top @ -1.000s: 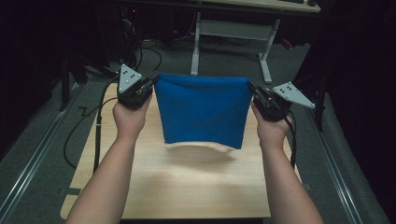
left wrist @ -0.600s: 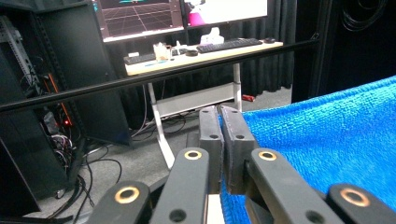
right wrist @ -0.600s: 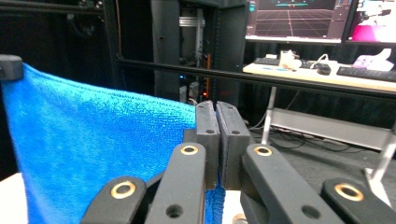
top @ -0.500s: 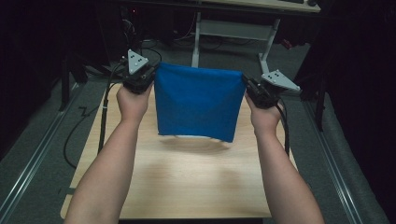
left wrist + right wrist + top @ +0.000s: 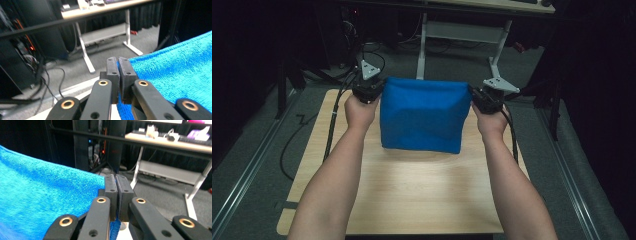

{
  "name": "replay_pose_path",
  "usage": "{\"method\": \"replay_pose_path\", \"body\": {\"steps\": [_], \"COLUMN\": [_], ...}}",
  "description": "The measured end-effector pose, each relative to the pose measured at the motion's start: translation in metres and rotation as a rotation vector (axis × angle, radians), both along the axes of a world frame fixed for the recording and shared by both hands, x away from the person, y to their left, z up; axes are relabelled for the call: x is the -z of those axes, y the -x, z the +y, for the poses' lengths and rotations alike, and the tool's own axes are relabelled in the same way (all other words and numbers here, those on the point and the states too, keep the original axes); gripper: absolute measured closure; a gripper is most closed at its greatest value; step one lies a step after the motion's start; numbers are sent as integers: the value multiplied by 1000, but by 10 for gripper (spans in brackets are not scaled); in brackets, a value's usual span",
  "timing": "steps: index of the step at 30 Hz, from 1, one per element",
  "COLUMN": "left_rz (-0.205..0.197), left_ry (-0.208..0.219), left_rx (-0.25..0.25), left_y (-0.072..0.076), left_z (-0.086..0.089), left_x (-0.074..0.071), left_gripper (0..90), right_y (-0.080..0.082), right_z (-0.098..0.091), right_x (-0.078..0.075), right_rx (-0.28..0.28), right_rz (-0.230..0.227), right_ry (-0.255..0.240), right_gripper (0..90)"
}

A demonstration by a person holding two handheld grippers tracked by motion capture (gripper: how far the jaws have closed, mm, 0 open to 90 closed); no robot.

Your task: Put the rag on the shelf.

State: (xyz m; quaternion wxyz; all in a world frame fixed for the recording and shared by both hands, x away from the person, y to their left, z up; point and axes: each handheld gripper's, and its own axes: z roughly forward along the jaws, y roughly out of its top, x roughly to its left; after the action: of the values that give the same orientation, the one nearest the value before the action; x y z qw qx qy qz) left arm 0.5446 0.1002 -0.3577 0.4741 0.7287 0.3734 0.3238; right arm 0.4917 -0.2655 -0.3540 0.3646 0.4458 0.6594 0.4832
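- High view: one wooden table [image 5: 412, 195] stands on grey floor, with a metal rail running along each long side and one black cable [image 5: 294, 150] looping on the floor at the left.
- Behind the table stands one desk on two white legs [image 5: 422, 42]; nothing lies on the tabletop between the person and the cloth.
- One blue towel [image 5: 422, 120] hangs stretched over the far half of the table, its top edge taut between the two grippers, its lower edge at or just above the wood; I cannot tell whether it touches.
- Two bare forearms come in from the bottom, both reaching forward and nearly straight, hands apart by the towel's width.
- The left gripper [image 5: 371, 90] pinches the towel's upper left corner, a grey three-cornered plate on top; the right gripper [image 5: 484, 100] pinches the upper right corner, likewise plated.
- Left gripper view: the two black jaws stand pressed together on the towel's corner [image 5: 175, 75], blue terry cloth spreading away to the right.
- Beyond them are the white-legged desk, a dark cabinet with tangled cables [image 5: 47, 75], and grey carpet.
- Right gripper view: the two jaws are clamped on the opposite corner, the towel [image 5: 45, 197] sloping away to the left.
- Behind stand dark equipment with small lights [image 5: 97, 147] and one desk bearing several small items.
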Motion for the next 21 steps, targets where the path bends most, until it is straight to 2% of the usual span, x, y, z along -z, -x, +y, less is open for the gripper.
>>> {"method": "replay_pose_path", "body": {"steps": [3,9,13,16,21], "left_rz": [32,138,163,197,224], "left_ry": [-21,3,-26,-8,-3], "left_rx": [8,23,42,48,55], "left_y": [-3,-3,1,3,8], "left_z": [0,9,8,10,11], "left_x": [15,47,62,74,85], "left_gripper": [881,881,880,880,879], "right_y": [-8,-14,-14,-15,-12], "right_z": [-3,1,2,1,6], "right_x": [14,43,56,66,79], "right_rx": [-6,-24,-31,-32,-40], "right_rz": [42,110,137,162,191], "right_ry": [-8,11,4,-3,15], "right_gripper": [889,889,889,889,889]}}
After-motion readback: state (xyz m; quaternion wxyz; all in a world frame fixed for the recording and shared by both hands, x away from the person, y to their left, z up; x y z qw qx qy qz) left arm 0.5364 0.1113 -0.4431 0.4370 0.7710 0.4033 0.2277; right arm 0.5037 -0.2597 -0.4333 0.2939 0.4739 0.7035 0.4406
